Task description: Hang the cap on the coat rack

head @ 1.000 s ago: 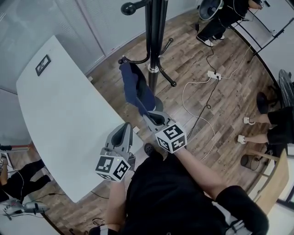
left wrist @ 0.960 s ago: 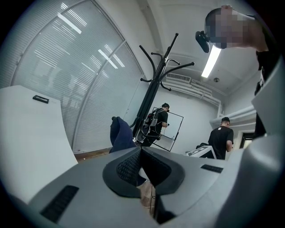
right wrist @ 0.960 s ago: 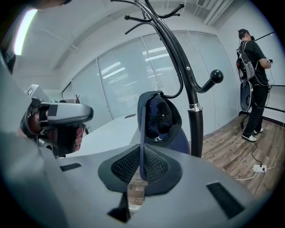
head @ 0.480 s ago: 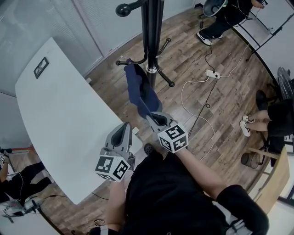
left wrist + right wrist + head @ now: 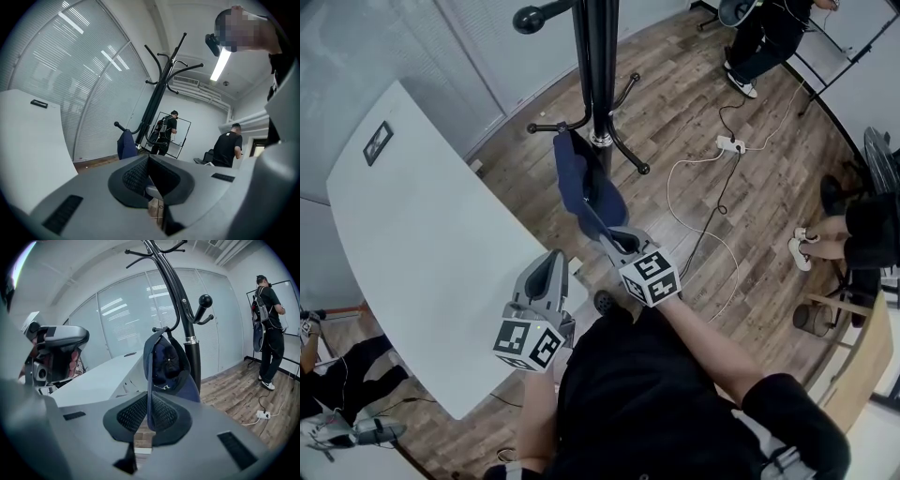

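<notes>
A navy cap (image 5: 581, 183) hangs by its brim from my right gripper (image 5: 602, 231), which is shut on it. In the right gripper view the cap (image 5: 166, 364) stands upright, its brim edge pinched between the jaws of the right gripper (image 5: 149, 413). The black coat rack (image 5: 598, 75) stands just beyond the cap; its pole (image 5: 187, 333) and a knobbed hook (image 5: 205, 301) rise right behind it. My left gripper (image 5: 548, 272) is held low beside the right one, shut with nothing in it (image 5: 150, 176). From that side the cap (image 5: 125, 144) shows at the rack's foot (image 5: 157, 98).
A white table (image 5: 422, 234) runs along the left with a small dark item (image 5: 377, 142) on it. A power strip with cables (image 5: 727, 143) lies on the wooden floor to the right. A person's legs (image 5: 853, 225) show at the right edge, and people stand at the back.
The right gripper with the cap has come slightly nearer the rack's pole. The left gripper has stayed in place.
</notes>
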Motion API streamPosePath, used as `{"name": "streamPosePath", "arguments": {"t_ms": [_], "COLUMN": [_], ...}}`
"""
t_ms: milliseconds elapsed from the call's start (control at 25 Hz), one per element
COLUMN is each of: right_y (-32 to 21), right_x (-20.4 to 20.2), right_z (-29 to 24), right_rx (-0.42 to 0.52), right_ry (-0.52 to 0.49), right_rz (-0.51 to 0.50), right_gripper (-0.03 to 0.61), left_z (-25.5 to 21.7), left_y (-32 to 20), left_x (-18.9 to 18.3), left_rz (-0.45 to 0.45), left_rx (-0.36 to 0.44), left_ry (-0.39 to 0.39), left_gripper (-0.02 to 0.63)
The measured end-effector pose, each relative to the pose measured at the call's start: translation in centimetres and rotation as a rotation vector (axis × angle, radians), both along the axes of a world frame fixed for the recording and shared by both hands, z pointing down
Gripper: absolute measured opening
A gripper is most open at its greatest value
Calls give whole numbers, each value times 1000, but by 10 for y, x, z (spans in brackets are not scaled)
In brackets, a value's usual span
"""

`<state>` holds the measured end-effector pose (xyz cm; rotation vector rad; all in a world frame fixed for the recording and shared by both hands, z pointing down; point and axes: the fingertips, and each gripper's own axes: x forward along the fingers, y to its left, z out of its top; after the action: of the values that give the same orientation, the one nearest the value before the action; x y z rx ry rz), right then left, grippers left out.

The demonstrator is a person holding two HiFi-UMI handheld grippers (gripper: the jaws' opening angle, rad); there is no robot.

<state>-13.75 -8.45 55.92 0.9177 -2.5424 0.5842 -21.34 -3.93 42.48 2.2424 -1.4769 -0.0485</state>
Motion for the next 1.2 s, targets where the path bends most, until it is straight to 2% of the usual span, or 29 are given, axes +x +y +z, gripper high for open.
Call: {"name": "streamPosePath", "arguments": {"t_ms": [320, 520, 1200], "right_y": [-11, -17, -35], "right_x": [0, -5, -26], "right_z": [26, 43, 86], "right_rx": [12, -17, -10], "right_ry": [64, 69, 137], "right_rz": [-22, -22, -36], "right_gripper": [44, 44, 44], "left_z": [1, 3, 7], "left_y": [2, 6, 17], "left_x": [1, 1, -3], "left_rz": [0, -2, -13], "left_rx": [-8, -14, -36], "left_ry": [-4, -12, -16], "left_gripper": [15, 14, 14]}}
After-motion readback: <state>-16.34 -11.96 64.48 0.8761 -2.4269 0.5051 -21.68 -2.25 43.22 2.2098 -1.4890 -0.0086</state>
